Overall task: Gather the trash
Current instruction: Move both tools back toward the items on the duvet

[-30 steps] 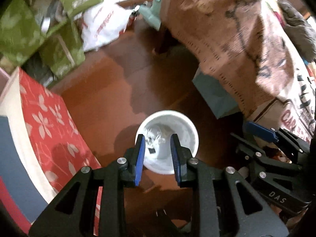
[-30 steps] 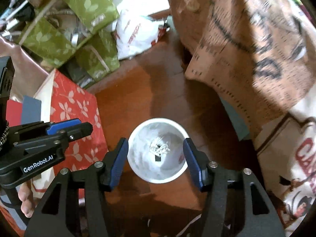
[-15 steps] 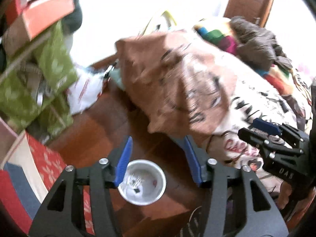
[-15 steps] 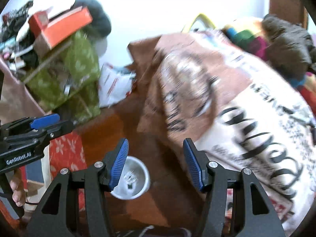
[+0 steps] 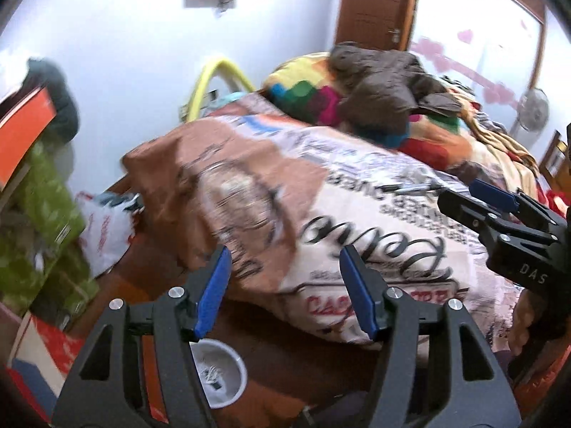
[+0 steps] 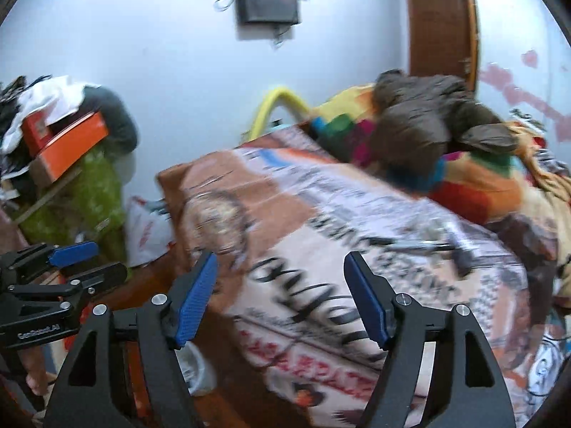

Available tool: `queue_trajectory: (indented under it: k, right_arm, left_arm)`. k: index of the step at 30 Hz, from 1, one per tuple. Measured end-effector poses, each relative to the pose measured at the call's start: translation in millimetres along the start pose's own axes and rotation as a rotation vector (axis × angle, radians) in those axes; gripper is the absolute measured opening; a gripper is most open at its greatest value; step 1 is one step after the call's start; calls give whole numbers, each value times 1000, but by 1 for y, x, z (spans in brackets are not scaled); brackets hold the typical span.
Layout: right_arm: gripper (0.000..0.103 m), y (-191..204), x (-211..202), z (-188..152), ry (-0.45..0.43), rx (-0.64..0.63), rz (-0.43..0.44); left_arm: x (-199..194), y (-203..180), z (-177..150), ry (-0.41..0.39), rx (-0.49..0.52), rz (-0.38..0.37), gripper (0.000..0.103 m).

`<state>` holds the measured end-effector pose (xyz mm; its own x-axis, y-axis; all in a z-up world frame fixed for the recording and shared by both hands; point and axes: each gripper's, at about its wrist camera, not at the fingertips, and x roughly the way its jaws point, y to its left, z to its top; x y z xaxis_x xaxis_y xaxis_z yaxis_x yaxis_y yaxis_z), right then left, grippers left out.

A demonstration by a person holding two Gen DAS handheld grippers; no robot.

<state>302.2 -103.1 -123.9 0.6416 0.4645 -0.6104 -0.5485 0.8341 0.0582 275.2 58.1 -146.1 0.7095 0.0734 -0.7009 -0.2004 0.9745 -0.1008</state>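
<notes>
The left gripper [image 5: 285,289] is opening and holds nothing; only air sits between its blue fingers. The right gripper [image 6: 282,297] is opening too, also with nothing in it. The white cup [image 5: 223,374] with crumpled trash [image 5: 210,373] inside stands on the brown floor [image 5: 285,367], low down beside the bed with the printed blanket [image 5: 321,221]
</notes>
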Motion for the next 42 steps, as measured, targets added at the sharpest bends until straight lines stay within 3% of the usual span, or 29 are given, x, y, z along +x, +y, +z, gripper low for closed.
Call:
queue_trajectory:
  k: [6, 14, 25, 29, 31, 34, 36, 38, 42]
  right_arm:
    - [70, -59, -1, -2, -12, 70, -92]
    - [70, -136, 8, -17, 38, 101, -203]
    - [70, -201, 43, -31, 112, 125, -251]
    - [70, -216, 63, -35, 142, 111, -259]
    - [69, -223, 72, -35, 153, 109, -256]
    - [66, -232, 87, -34, 173, 130, -221]
    - [58, -238, 98, -34, 194, 149, -192]
    - [52, -242, 109, -35, 215, 158, -174]
    - [38, -249, 129, -36, 259, 177, -147]
  left_arm:
    - [24, -56, 25, -27, 76, -62, 62]
    - [87, -111, 48, 27, 99, -166, 62]
    - [188, -180, 65, 141, 261, -274, 62]
    - [226, -192, 72, 163, 294, -255, 62]
    - [239, -196, 74, 180, 297, -285, 61]
    - [252, -210, 74, 191, 340, -339, 52]
    - [259, -219, 72, 201, 380, -364, 37]
    - [264, -228, 71, 208, 406, -380, 29]
    - [280, -237, 72, 206, 442, -352, 12]
